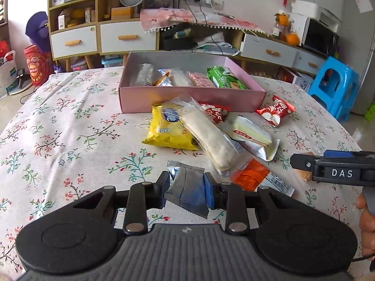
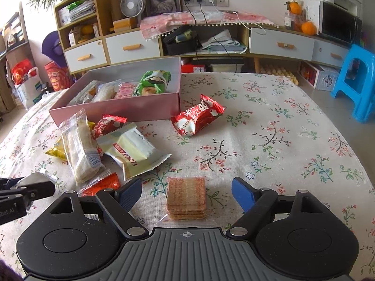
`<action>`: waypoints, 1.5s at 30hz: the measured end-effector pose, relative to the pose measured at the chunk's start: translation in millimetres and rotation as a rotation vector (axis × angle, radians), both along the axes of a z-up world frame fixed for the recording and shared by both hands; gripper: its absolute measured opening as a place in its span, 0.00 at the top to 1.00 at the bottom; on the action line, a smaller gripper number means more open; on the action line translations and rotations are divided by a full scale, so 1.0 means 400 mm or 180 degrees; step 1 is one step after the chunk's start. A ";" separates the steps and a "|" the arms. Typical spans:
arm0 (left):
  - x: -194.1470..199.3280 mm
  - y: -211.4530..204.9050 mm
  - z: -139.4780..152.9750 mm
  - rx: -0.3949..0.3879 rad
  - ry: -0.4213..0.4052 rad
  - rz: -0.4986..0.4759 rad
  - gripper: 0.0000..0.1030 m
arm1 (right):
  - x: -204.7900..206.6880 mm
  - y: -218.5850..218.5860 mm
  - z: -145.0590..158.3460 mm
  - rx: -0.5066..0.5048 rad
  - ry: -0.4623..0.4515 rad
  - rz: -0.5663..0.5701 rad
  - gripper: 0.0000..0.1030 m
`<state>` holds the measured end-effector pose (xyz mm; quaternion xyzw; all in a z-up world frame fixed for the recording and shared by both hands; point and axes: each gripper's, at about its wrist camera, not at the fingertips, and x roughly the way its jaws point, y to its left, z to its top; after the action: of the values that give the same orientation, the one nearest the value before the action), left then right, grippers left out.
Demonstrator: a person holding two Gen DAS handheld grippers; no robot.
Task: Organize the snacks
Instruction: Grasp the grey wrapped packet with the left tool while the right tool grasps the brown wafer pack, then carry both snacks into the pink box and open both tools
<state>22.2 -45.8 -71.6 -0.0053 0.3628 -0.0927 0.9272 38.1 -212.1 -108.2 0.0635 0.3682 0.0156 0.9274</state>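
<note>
The left gripper (image 1: pixel 187 190) is clenched on a silver-grey snack packet (image 1: pixel 185 190), which sits crosswise between the two blue pads with one crimped end sticking out beyond them and the other toward the camera, lifted clear of the flowered tablecloth (image 1: pixel 70 128). The right gripper (image 2: pixel 186 193) stands released, its jaws spread wide on either side of a clear-wrapped stack of square crackers (image 2: pixel 186 197) that lies flat on the cloth; neither pad touches the stack, which rests roughly midway between them. Beyond both grippers, a pink box (image 1: pixel 187 98) sits on the table holding five visible packets, among them one green packet (image 1: pixel 222 78) at its right end. Outside the box, loose on the cloth, there are two red packets: one (image 2: pixel 196 117) lying alone just beside the box's near corner, the other (image 2: pixel 106 125) tucked partly under the heap. That heap also holds one yellow bag (image 1: pixel 167 128), one long clear-wrapped pale bar (image 1: pixel 208 138) lying across it, one cream-coloured packet (image 2: pixel 133 152) and one orange packet (image 2: pixel 103 185) closest to the grippers. With the crackers and the gripped silver packet, that makes eight snacks outside the box. In the left wrist view a person's hand (image 1: pixel 366 220) shows at the right edge, behind the right gripper.
</note>
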 end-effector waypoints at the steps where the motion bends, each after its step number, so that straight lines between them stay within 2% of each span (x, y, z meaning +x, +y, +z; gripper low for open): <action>1: 0.001 0.003 0.001 -0.0007 -0.0003 0.0010 0.73 | 0.000 0.000 0.000 -0.0008 -0.0002 -0.0002 0.22; 2: 0.002 0.007 0.002 -0.0015 -0.0004 0.0020 0.73 | 0.000 0.001 0.000 -0.0008 -0.0002 0.0005 0.22; 3: 0.002 0.010 0.003 -0.0024 -0.0003 0.0035 0.73 | 0.001 0.003 -0.003 -0.0015 0.0017 0.0020 0.31; 5: 0.004 0.014 0.002 -0.0037 0.0006 0.0054 0.73 | 0.010 0.003 -0.021 0.0032 0.0158 0.0070 0.55; 6: 0.004 0.015 0.001 -0.0046 0.0011 0.0057 0.73 | 0.008 0.000 -0.024 0.0049 0.0127 0.0052 0.67; 10: 0.004 0.016 -0.002 -0.0089 0.0033 0.0082 0.73 | 0.004 -0.026 -0.013 0.0335 0.0095 0.0002 0.67; 13: 0.004 0.019 0.000 -0.0102 0.0024 0.0109 0.73 | 0.000 -0.020 -0.004 0.0219 0.0009 -0.0047 0.67; 16: 0.007 0.025 0.002 -0.0107 0.0012 0.0144 0.73 | 0.002 -0.028 -0.003 0.0345 0.0001 -0.0031 0.67; 20: 0.019 0.042 0.010 -0.0097 -0.0021 0.0161 0.73 | 0.008 -0.030 0.013 0.0324 -0.0079 -0.0009 0.67; 23: 0.042 0.067 0.037 -0.0145 -0.0083 0.0136 0.73 | 0.026 -0.039 0.042 0.0332 -0.0206 0.0037 0.67; 27: 0.103 0.097 0.084 -0.0068 -0.0129 0.0105 0.73 | 0.097 -0.041 0.076 0.0446 -0.0307 0.0176 0.67; 30: 0.156 0.108 0.125 -0.0053 -0.0129 0.0088 0.73 | 0.177 -0.037 0.107 0.0731 -0.0281 0.0455 0.67; 33: 0.198 0.114 0.157 -0.0338 0.0051 0.0103 0.73 | 0.270 -0.015 0.138 0.0888 -0.0183 0.0669 0.67; 34: 0.196 0.114 0.158 -0.0368 0.0114 0.0097 0.73 | 0.297 -0.009 0.144 0.0945 -0.0145 0.0717 0.67; 38: 0.147 0.141 0.163 -0.0231 0.0293 0.0049 0.73 | 0.358 -0.010 0.146 0.1149 0.0056 0.0720 0.67; 41: 0.122 0.211 0.191 -0.0509 0.0429 0.0179 0.73 | 0.353 -0.021 0.148 0.1053 0.0005 0.0684 0.67; 45: 0.101 0.215 0.247 -0.0221 0.0186 0.0149 0.73 | 0.347 -0.043 0.134 0.1073 0.0047 0.0615 0.67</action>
<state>62.5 40.3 27.2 -0.0487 0.3861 -0.0832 0.9174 176.9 -229.4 -54.5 0.1824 0.3715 0.1655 0.8952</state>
